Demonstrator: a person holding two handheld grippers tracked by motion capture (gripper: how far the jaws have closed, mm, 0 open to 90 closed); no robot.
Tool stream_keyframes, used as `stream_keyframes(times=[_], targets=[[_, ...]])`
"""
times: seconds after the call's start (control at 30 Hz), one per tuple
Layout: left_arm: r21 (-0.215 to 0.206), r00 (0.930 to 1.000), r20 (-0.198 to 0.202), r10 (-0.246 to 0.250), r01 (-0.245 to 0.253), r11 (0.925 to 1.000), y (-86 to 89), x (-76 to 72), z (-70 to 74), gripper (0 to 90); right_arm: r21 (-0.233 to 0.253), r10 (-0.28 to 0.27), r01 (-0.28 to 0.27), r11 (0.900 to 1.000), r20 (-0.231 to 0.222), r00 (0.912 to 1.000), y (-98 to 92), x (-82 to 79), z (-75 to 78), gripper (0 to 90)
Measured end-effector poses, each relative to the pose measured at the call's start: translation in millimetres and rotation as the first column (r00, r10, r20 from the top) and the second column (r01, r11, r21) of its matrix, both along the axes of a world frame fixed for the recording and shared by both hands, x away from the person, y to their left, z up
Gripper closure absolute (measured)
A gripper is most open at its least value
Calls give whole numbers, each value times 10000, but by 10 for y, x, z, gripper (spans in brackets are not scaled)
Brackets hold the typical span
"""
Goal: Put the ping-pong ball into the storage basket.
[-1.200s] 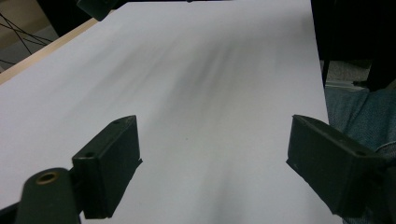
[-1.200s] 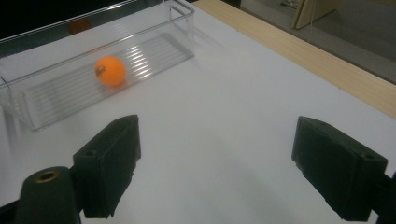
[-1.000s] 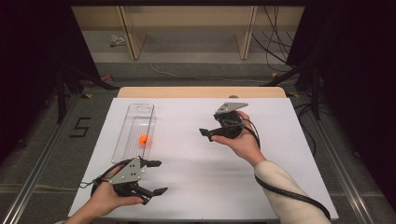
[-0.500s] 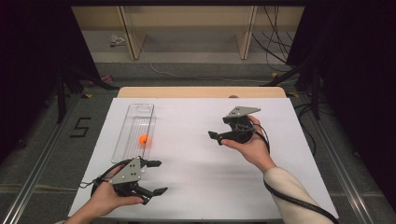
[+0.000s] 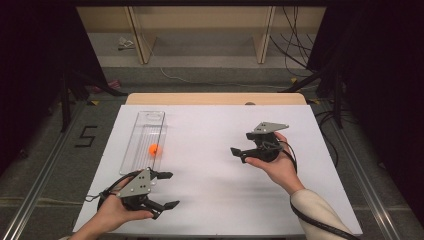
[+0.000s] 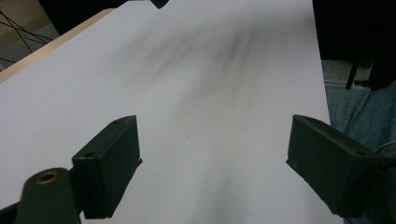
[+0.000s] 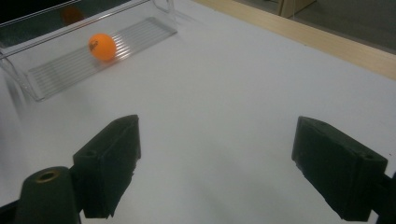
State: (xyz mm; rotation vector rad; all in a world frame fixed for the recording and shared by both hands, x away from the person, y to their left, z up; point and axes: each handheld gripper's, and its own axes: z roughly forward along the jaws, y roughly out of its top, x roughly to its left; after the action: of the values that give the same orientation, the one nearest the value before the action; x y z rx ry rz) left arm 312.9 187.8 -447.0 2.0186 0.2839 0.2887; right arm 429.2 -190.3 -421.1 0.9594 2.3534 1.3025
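An orange ball [image 5: 154,149] [image 7: 102,46] lies inside a clear plastic tray [image 5: 145,131] [image 7: 56,70] on the left part of the white table. My left gripper [image 5: 167,190] rests low near the table's front left edge, a little in front of the tray; its jaws stand wide open with nothing between them [image 6: 212,154]. At the right of the middle, my right gripper [image 5: 239,154] is held above the table and points left toward the tray. It is open and empty [image 7: 215,158].
The white table top [image 5: 210,165] has a wooden strip [image 5: 215,98] along its far edge. A person's denim-clad leg [image 6: 359,112] shows past the table edge in the left gripper view. Cables and shelf legs stand on the floor beyond the table.
My right gripper has drawn back to the right and toward the person, away from the table's middle. The left gripper and the ball have stayed where they were.
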Motion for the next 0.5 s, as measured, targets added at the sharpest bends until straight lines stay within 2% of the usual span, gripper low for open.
stream_keyframes(times=[0.5], targets=[[-13,10000,-16,33,-33,10000,4,0,-2,167,1,-205,205,9998,33,9998,-229,-186,-3,164]])
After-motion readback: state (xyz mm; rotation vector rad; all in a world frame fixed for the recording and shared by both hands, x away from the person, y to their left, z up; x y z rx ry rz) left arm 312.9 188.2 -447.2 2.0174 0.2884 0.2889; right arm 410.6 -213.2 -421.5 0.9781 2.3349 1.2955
